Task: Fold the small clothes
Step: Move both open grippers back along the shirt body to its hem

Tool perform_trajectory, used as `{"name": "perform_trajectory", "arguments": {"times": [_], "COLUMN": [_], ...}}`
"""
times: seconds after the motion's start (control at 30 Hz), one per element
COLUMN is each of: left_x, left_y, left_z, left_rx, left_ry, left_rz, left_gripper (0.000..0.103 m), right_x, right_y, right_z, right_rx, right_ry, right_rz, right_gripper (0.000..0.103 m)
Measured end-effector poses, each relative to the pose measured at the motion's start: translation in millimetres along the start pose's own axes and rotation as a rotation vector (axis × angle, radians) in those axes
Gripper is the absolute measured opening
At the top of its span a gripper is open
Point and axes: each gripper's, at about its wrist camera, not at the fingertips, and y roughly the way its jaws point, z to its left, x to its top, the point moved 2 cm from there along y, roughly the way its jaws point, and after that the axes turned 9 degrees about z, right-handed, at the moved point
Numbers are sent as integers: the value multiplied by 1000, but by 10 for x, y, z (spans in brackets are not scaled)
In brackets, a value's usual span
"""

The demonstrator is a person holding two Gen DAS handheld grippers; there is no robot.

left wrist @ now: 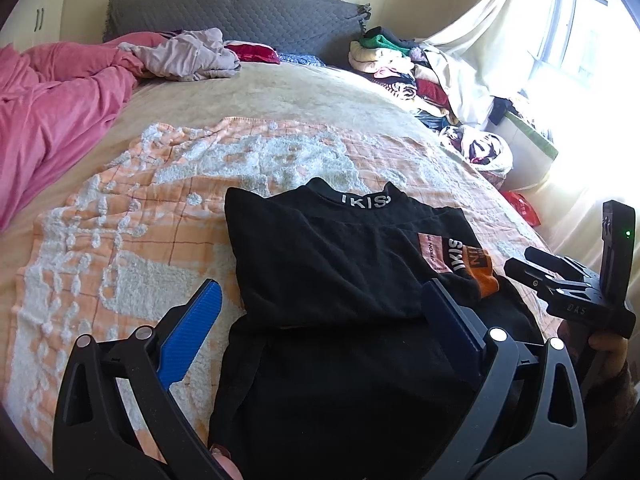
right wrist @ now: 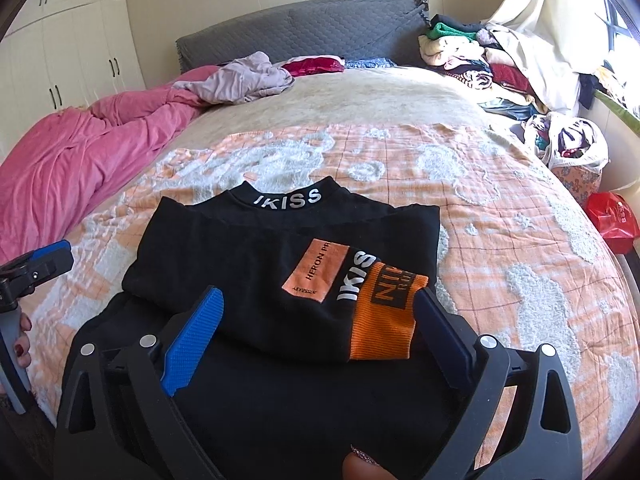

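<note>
From my left wrist view I count one black shirt (left wrist: 344, 264), partly folded on the orange-and-white blanket (left wrist: 120, 232) that covers the bed. My left gripper (left wrist: 320, 312) has its two blue fingers spread wide apart, gripping nothing; the shirt's lower part lies between and under them, its collar pointing away from me. My right gripper (left wrist: 560, 280) shows at the right edge, beside the shirt's orange cuff (left wrist: 486, 284); I cannot tell its spread here. One pink quilt (left wrist: 52, 112) lies far left.

From my right wrist view, the same single shirt (right wrist: 256, 264) sits just ahead of my right gripper (right wrist: 320, 316), whose two fingers stand wide apart, the cuff (right wrist: 384, 320) against the right finger. My left gripper (right wrist: 44, 260) peeks in at the left edge.
</note>
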Motion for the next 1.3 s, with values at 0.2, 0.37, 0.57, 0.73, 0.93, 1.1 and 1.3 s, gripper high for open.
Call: {"name": "perform_trajectory", "arguments": {"times": [0.2, 0.37, 0.57, 0.73, 0.93, 1.1, 1.3], "left_x": [-35, -81, -148, -227, -374, -527, -669], "left_y": [-116, -192, -230, -271, -278, -266, -313], "left_z": [-113, -144, -152, -235, -249, -260, -245], "left_rx": [13, 24, 6, 54, 23, 25, 35], "left_ry": [34, 41, 25, 59, 37, 22, 4], "left_rz": [-20, -30, -26, -36, -17, 4, 11], "left_gripper": [93, 93, 93, 93, 93, 93, 93], "right_x": [-14, -36, -80, -149, -270, -418, -617], "right_y": [-106, -182, -260, -321, -388, -478, -552], "right_z": [24, 53, 63, 73, 78, 36, -28], "right_rx": [13, 20, 36, 43, 53, 70, 68], "right_ry": [0, 1, 5, 14, 24, 61, 99], "right_rz": [-17, -31, -39, -42, -37, -38, -29], "right_gripper": [95, 95, 95, 95, 96, 96, 96]}}
